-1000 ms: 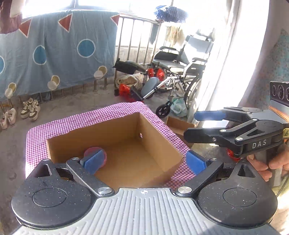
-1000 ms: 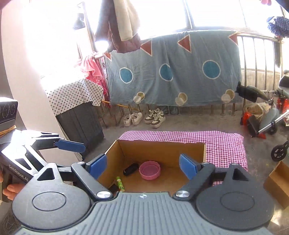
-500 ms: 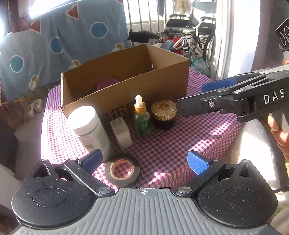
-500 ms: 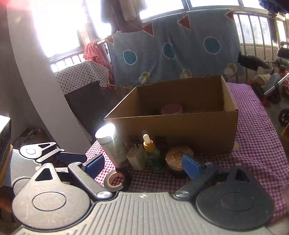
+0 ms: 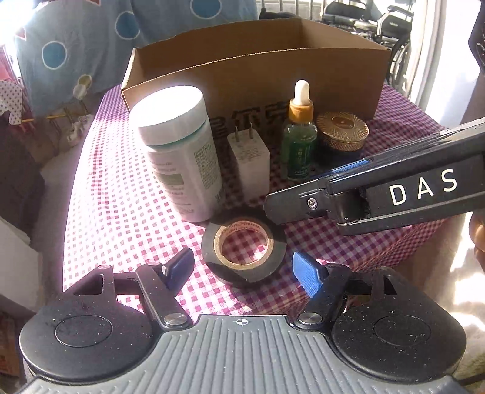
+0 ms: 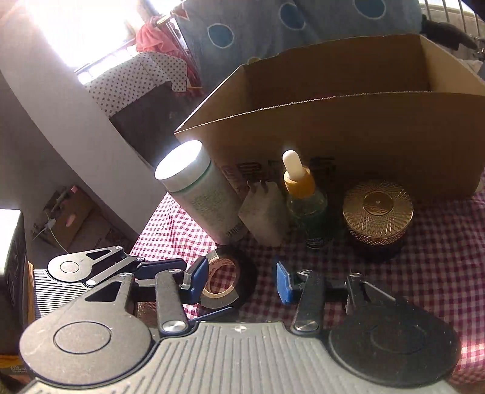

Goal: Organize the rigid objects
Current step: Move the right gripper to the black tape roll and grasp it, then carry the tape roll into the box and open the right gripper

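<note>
A black tape roll (image 5: 244, 253) lies flat on the checked cloth, just ahead of my open left gripper (image 5: 244, 272). Behind it stand a white pill bottle (image 5: 178, 151), a white plug adapter (image 5: 248, 159), a green dropper bottle (image 5: 298, 136) and a gold-lidded jar (image 5: 342, 130). My right gripper (image 6: 242, 282) is open with its fingers either side of the tape roll (image 6: 225, 280). In the left wrist view the right gripper (image 5: 363, 194) reaches in from the right, just above the roll. The open cardboard box (image 5: 257, 60) stands behind the row.
The table is small, covered by a red-checked cloth (image 5: 121, 197), with edges close on the left and front. A blue patterned sheet (image 5: 91, 45) hangs behind. A wheelchair (image 5: 379, 24) stands at the back right. The box (image 6: 363, 121) blocks the far side.
Both grippers have come down and closer to the row of objects in front of the box. The tape roll now sits between the fingers of each gripper. Both stay open.
</note>
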Available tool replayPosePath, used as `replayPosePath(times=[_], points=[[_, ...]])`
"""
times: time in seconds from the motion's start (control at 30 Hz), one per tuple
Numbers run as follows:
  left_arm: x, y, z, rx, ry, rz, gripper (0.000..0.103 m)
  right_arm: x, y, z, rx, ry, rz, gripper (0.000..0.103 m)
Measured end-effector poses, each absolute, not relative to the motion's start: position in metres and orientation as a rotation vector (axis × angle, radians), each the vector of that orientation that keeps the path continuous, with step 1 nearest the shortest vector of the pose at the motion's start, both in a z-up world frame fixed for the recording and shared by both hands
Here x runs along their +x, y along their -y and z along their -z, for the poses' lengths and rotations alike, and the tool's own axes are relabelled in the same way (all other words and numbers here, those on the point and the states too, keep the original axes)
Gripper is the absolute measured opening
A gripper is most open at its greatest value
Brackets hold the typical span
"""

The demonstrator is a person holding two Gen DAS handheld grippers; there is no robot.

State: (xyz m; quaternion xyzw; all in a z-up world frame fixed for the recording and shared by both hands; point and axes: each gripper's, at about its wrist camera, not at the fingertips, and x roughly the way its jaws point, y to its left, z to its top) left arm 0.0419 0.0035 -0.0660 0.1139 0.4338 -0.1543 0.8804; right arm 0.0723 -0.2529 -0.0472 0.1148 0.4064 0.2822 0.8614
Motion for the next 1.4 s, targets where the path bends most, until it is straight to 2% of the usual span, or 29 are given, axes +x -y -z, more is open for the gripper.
replayPosePath(times=[0.17,0.3,0.73,1.13,1.4], points=[[0.046,-0.012,0.07,0.157,-0.939,0.336,0.062,0.082,0.236,0.058,0.181,-0.898,-0.598,0.031],[0.043,-0.012,0.069,0.155,-0.93,0.354,0.06,0.084,0.235,0.065,0.161,-0.928,-0.588,0.024],[0.022,0.017,0.06,0.199,-0.921,0.504,0.058,0.066,0.277,0.066,0.195,-0.949,-0.488,0.023],[0.043,0.021,0.059,0.216,-0.928,0.5,0.066,0.068,0.275,0.069,0.161,-0.934,-0.488,0.023],[0.043,0.032,0.063,0.226,-0.906,0.497,0.066,0.069,0.269,0.073,0.123,-0.91,-0.494,0.023]])
